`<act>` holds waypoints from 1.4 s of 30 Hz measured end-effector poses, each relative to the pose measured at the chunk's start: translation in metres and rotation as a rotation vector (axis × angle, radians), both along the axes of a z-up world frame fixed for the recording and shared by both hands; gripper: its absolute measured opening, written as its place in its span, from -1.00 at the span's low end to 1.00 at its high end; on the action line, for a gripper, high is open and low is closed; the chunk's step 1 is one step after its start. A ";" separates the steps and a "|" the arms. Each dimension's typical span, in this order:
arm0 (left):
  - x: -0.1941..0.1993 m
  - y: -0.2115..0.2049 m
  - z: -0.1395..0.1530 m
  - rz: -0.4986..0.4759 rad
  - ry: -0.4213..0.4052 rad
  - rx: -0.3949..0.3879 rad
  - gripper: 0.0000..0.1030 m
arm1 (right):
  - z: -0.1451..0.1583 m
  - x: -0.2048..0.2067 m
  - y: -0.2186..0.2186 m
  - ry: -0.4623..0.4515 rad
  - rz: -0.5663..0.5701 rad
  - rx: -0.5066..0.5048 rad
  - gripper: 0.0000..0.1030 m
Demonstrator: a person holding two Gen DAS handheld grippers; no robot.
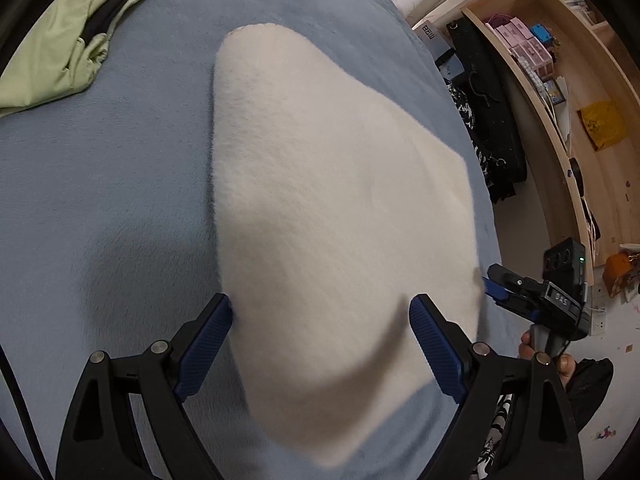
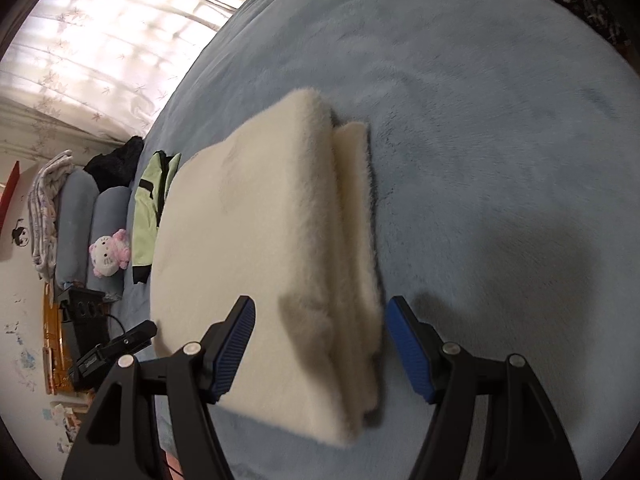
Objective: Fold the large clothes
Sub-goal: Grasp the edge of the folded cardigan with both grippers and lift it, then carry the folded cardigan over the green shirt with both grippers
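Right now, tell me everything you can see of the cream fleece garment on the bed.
The cream fleece garment is plush and off-white, with no print, buttons or labels showing. It is folded into a thick, roughly rectangular stack; from the right wrist view several layers show along one side edge. It lies flat on the blue bedspread, apart from the green jacket further up the bed. The left gripper and right gripper both hang open near its closest edge, neither visibly clamping it.
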State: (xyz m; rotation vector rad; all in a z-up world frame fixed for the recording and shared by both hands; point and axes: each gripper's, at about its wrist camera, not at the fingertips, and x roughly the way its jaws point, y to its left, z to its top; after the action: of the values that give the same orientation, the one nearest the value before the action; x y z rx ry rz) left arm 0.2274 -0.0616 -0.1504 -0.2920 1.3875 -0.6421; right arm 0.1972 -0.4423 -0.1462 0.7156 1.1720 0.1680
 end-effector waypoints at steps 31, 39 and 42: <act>0.033 -0.052 -0.057 -0.120 -0.025 -0.061 0.99 | -0.049 0.052 0.044 -0.115 0.223 0.120 0.59; 0.019 -0.077 -0.026 -0.118 -0.183 0.066 0.63 | -0.019 0.043 0.053 -0.187 0.224 0.030 -0.08; 0.015 -0.084 -0.014 -0.118 -0.230 0.106 0.54 | -0.004 0.040 0.064 -0.215 0.225 -0.008 -0.11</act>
State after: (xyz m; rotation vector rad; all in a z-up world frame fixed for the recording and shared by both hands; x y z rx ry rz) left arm 0.2421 -0.1453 -0.1641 -0.0498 1.2182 -0.6750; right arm 0.2368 -0.3780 -0.1500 0.5422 1.0435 0.4189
